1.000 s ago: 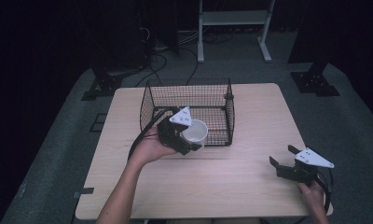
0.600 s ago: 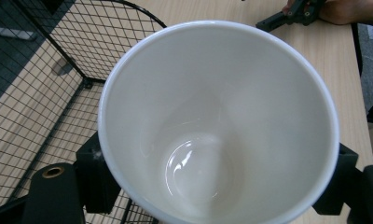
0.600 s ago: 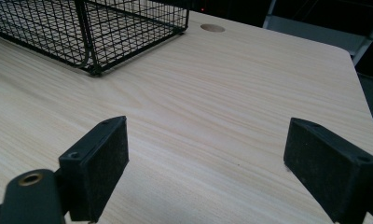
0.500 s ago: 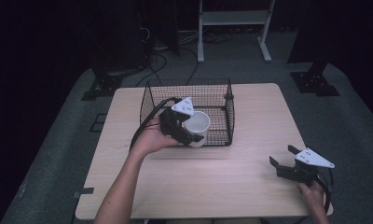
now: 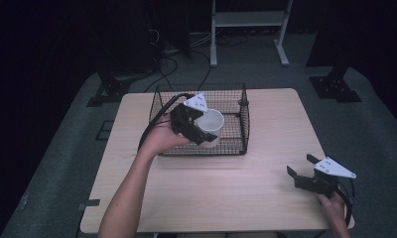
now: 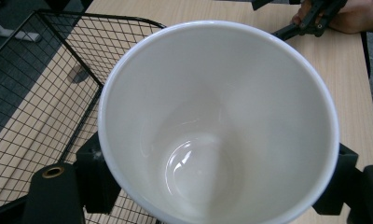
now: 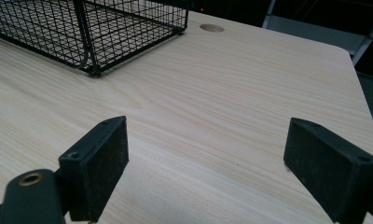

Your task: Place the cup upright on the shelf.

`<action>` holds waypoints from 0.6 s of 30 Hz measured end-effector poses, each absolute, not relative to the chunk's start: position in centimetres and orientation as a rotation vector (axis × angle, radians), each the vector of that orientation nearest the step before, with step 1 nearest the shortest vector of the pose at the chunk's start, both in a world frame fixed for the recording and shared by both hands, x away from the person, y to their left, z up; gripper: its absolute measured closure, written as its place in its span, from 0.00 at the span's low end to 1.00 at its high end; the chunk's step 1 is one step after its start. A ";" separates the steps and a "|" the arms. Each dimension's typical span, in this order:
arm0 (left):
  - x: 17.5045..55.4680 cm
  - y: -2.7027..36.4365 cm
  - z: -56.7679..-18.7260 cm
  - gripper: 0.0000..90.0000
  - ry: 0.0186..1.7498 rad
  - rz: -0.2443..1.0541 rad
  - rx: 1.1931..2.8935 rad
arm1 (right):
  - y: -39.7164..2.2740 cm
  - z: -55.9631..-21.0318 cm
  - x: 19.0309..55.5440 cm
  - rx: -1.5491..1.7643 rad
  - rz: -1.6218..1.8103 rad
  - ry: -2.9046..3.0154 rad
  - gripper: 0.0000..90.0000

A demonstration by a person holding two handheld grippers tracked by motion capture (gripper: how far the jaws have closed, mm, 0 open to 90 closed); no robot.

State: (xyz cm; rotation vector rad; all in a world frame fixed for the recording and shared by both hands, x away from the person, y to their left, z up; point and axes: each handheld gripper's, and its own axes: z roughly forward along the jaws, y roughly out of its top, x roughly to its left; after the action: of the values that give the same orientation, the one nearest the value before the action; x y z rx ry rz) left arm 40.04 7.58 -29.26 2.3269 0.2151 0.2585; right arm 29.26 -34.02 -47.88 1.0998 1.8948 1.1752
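Your left hand-held gripper [image 5: 202,133] is clamped on the white cup [image 5: 210,126], one pad on each side of its wall, as the left gripper view shows, with the cup's mouth [image 6: 217,121] turned toward that camera. In the high view the cup sits just left of centre, above the wire basket [image 5: 242,130], over its near half. Whether its base already clears the near rim or rests on the mesh floor is hard to judge from this angle.

The step in hand looks like setting the cup down inside the basket. To do it well:

- Bring the cup upright before you lower it, so that the base meets the mesh flat.
- Carry it toward the middle of the basket, away from the near wall, so that neither the pads nor the trailing cable catch on the wire.
- Lower until the base is borne by the mesh, and only then ease the jaws apart.
- Draw the gripper straight up so that it does not drag the cup over.

Your right hand-held gripper [image 5: 305,171] rests at the lower right of the high view, jaws spread wide with bare worktop [image 7: 231,98] between them; leave it there.

Count: one cup, one basket, two hand-held grippers.
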 end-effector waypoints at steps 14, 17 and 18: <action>42.8 7.5 -28.3 0.24 0.260 0.261 2.340 | -34.0 -47.9 29.3 1.100 1.180 1.893 0.15; 43.4 7.5 -28.2 0.24 0.268 0.261 2.334 | -34.1 -47.9 29.3 1.101 1.182 1.891 0.15; 43.6 7.4 -28.2 0.24 0.272 0.259 2.339 | -34.1 -47.9 29.3 1.101 1.184 1.890 0.15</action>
State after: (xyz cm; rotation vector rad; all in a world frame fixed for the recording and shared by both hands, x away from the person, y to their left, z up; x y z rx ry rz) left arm 43.63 7.41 -28.23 2.3390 0.2724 0.2591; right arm 29.29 -34.08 -47.86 1.1010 1.8900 1.1840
